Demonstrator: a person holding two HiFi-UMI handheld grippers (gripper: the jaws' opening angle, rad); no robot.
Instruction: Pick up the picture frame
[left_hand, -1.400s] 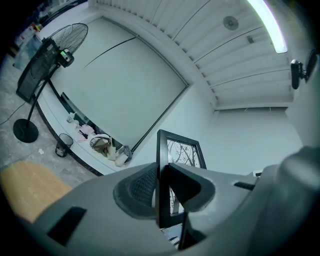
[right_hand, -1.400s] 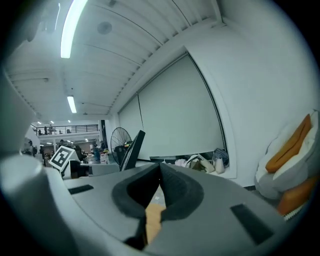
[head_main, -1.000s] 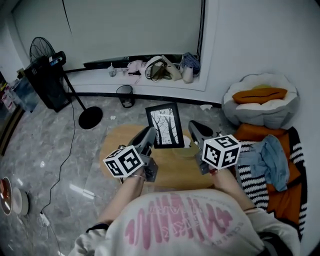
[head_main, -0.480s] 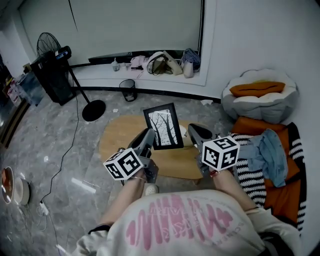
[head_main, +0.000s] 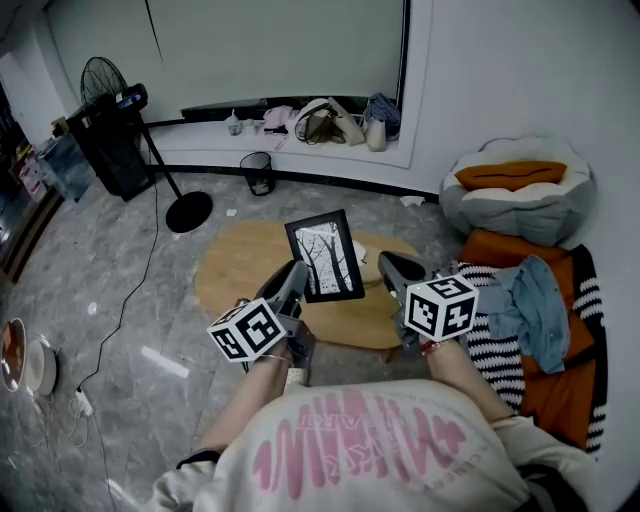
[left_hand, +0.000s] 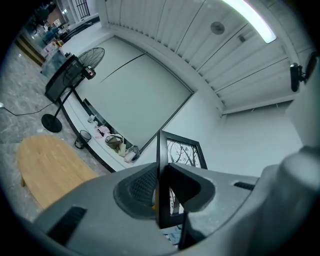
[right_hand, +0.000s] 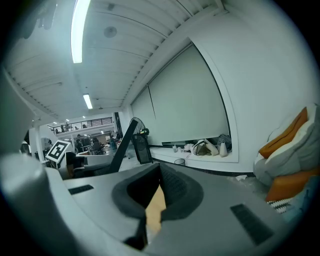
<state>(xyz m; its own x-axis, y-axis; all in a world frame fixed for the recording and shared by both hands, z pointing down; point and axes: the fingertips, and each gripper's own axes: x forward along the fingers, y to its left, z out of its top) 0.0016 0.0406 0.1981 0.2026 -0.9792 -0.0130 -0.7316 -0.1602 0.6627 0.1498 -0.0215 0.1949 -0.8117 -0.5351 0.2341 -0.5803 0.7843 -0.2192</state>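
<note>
The picture frame (head_main: 325, 255), black-edged with a bare-tree print, hangs upright in the air over the near part of the oval wooden table (head_main: 235, 270). My left gripper (head_main: 296, 276) is shut on the frame's lower left edge. In the left gripper view the frame's edge (left_hand: 162, 172) stands between the two pads, with the print (left_hand: 186, 152) behind them. My right gripper (head_main: 386, 264) floats just right of the frame, apart from it. Its jaws (right_hand: 159, 184) are shut with nothing between them, and the frame shows only as a dark bar (right_hand: 121, 145) to the left.
A standing fan (head_main: 108, 85) and a wire bin (head_main: 257, 166) are on the grey floor beyond the table. Bags lie on the window ledge (head_main: 330, 120). A round cushion bed (head_main: 515, 190) and a striped rug with clothes (head_main: 530, 310) fill the right side. A cable (head_main: 120, 330) runs at the left.
Both grippers and the held frame have drawn back from the table toward the person; the table now lies farther ahead. The grip on the frame is unchanged.
</note>
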